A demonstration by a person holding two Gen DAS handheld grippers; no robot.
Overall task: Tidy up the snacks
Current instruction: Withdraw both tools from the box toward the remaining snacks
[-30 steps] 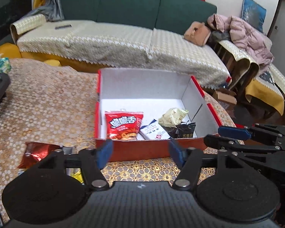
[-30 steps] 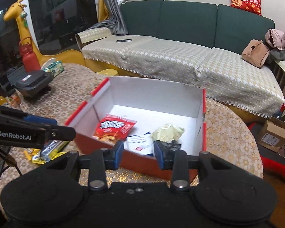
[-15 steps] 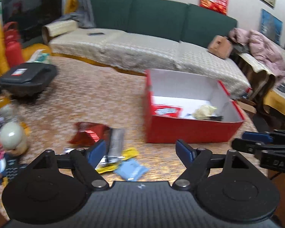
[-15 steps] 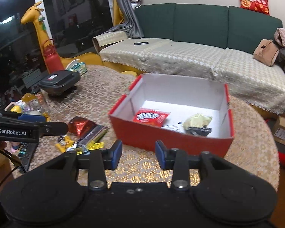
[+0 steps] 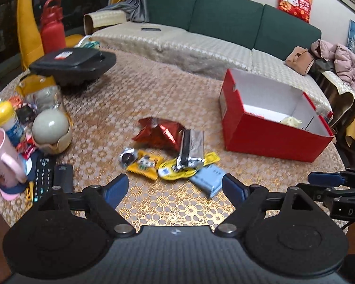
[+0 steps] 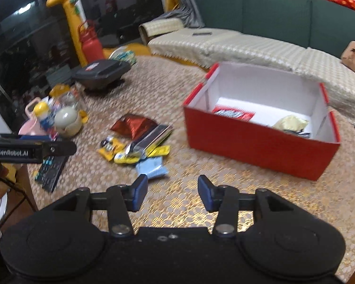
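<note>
Snacks point(image 5: 177, 156) piled, red box point(image 5: 269, 137) well apart

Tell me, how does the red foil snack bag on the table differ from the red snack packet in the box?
The red foil bag lies loose on the tablecloth beside other wrappers; the red packet is already inside the red box. The foil bag is shiny, crumpled and shows no print; the packet lies flatter and has white lettering. Both are red and neither is held.

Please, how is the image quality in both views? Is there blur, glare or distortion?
Left wrist view: slight motion blur on the snack pile, fisheye bending the sofa. Right wrist view: stronger blur on the red box, bright glare on the gold tablecloth, dark window at left.
</note>
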